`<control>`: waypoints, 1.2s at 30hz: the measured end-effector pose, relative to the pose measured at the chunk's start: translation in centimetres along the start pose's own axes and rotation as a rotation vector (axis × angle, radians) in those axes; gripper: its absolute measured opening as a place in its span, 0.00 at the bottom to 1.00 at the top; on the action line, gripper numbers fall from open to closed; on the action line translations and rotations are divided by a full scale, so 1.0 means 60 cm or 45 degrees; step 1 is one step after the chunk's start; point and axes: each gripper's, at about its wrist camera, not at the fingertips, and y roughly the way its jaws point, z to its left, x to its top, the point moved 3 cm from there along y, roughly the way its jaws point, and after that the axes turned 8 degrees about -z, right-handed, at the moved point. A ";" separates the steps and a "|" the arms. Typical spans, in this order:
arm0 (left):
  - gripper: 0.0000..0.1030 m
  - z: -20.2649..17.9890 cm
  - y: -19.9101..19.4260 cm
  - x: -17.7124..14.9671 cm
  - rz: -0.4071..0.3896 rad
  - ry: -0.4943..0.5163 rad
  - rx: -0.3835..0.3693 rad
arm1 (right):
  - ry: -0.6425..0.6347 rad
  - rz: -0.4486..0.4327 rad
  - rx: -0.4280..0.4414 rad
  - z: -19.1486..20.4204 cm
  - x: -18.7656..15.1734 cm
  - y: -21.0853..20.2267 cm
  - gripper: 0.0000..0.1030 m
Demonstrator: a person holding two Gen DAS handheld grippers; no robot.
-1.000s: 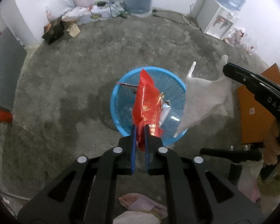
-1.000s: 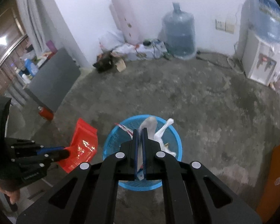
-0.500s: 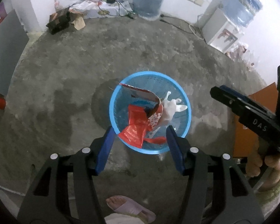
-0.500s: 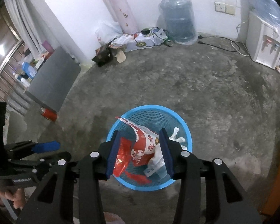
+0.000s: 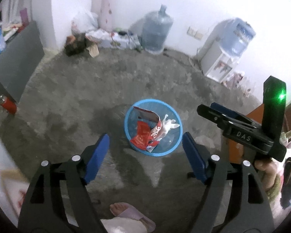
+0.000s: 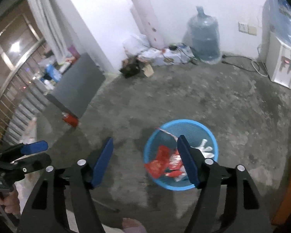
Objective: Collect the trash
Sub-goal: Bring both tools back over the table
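A blue mesh basket [image 5: 126, 120] [image 6: 184, 120] stands on the concrete floor. Inside it lie a red wrapper [image 5: 141, 136] [image 6: 159, 161], a red-and-white snack bag [image 5: 147, 114] and a white plastic bag [image 5: 168, 125] [image 6: 203, 147]. My left gripper [image 5: 145, 135] hovers high above the basket, its jaws opening with nothing between them. My right gripper [image 6: 145, 137] hangs above and left of the basket, jaws also opening and empty. Each gripper shows at the edge of the other's view: the right gripper [image 5: 205, 107] and the left gripper [image 6: 47, 152].
A large water jug [image 5: 157, 33] and a water dispenser [image 5: 223, 58] stand by the far wall, beside a pile of clutter [image 5: 87, 40]. A grey board [image 5: 15, 64] and a red can [image 5: 8, 104] are at the left. A person's slippered foot [image 5: 130, 215] is below.
Both grippers opened and dropped their loads: the red wrapper and the white bag now lie in the basket. Both grippers rose away from it.
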 end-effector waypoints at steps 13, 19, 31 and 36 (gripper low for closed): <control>0.78 0.137 -0.363 -0.147 -0.334 -0.131 0.340 | -0.292 -0.039 0.127 0.276 -0.109 -0.110 0.87; 0.81 0.204 -0.492 -0.238 -0.449 -0.272 0.510 | -0.536 -0.088 0.090 0.378 -0.157 -0.158 0.92; 0.81 0.324 -0.678 -0.426 -0.607 -0.542 0.816 | -0.796 -0.104 0.357 0.446 -0.238 -0.202 0.93; 0.81 0.379 -0.697 -0.501 -0.586 -0.665 0.869 | -0.802 -0.069 0.502 0.483 -0.265 -0.202 0.93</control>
